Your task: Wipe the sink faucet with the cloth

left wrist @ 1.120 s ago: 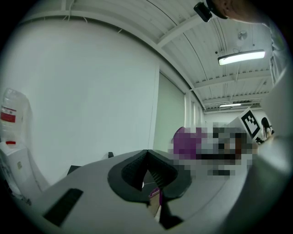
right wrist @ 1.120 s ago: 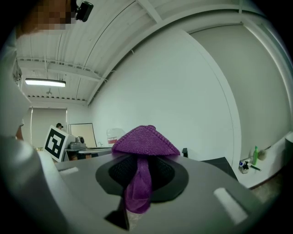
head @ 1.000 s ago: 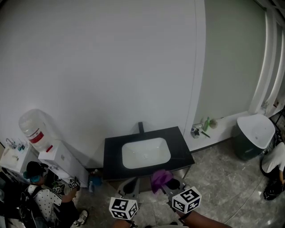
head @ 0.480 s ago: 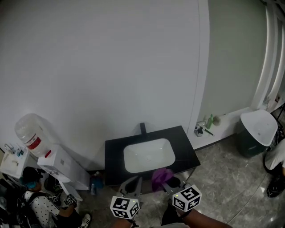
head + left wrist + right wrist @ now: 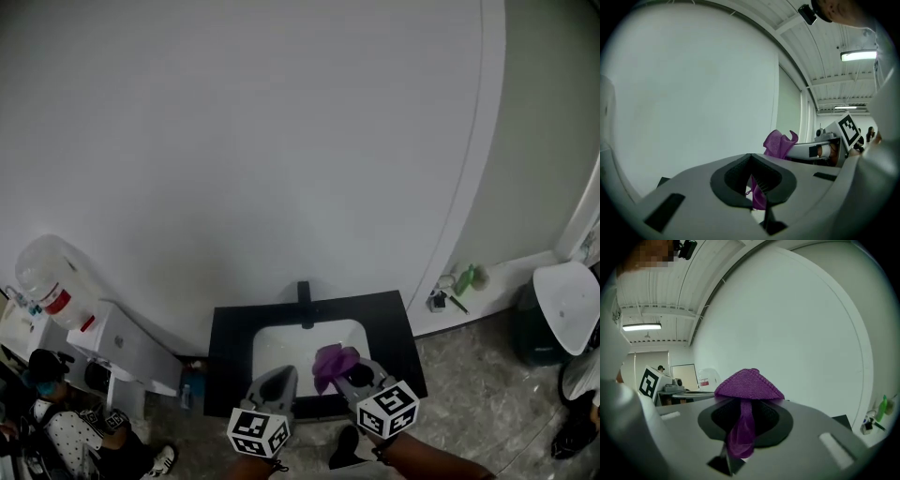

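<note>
Purple cloth (image 5: 747,385) clamped in the right gripper (image 5: 354,373) – bunched forward over the sink (image 5: 281,342), probably to meet the black faucet (image 5: 303,292); left gripper (image 5: 278,380) jaws together, apparently idle.

Plain white wall (image 5: 234,141) fills most of the view, with a pale green section (image 5: 553,141) at the far right and grey stone-look floor (image 5: 478,412) below. Water cooler (image 5: 56,281) on the left, white-lidded bin (image 5: 562,300) on the right. 1 strip light (image 5: 858,56) is lit on a ribbed ceiling (image 5: 834,37).
</note>
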Demonstrator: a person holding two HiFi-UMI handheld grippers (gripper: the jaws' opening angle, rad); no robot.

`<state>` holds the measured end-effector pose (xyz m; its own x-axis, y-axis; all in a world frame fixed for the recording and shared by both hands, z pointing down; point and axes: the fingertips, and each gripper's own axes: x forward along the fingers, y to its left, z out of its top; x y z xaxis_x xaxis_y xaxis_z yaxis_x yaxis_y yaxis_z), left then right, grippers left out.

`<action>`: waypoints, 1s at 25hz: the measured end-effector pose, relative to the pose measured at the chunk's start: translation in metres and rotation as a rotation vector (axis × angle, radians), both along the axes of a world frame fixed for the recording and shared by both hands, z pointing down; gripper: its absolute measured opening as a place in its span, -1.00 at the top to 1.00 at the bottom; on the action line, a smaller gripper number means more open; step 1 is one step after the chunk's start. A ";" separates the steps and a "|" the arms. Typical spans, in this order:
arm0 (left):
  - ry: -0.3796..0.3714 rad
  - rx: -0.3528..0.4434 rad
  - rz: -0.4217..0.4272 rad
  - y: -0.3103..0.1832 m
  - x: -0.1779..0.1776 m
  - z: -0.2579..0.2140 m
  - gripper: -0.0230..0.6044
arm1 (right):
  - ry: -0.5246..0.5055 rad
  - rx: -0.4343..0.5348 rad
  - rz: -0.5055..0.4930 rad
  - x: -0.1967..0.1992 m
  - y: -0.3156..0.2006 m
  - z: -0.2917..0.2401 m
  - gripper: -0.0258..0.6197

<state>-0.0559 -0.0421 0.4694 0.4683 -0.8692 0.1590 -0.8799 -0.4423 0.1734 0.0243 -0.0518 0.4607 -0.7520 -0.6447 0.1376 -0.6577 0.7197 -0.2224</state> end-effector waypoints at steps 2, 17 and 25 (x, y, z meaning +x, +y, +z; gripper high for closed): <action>0.000 -0.003 -0.027 -0.031 0.003 0.002 0.91 | 0.018 -0.009 -0.036 0.001 -0.032 0.007 0.71; 0.004 -0.116 -0.038 -0.149 -0.022 0.054 0.91 | 0.094 -0.077 -0.082 -0.052 -0.227 0.089 0.71; 0.019 -0.133 0.026 -0.165 -0.032 0.059 0.91 | 0.234 -0.241 -0.058 -0.096 -0.349 0.181 0.71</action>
<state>-0.0883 -0.2071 0.5281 0.4941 -0.8287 0.2628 -0.8646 -0.4366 0.2488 -0.0719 -0.4009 0.6416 -0.7164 -0.5297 0.4541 -0.6706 0.7023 -0.2387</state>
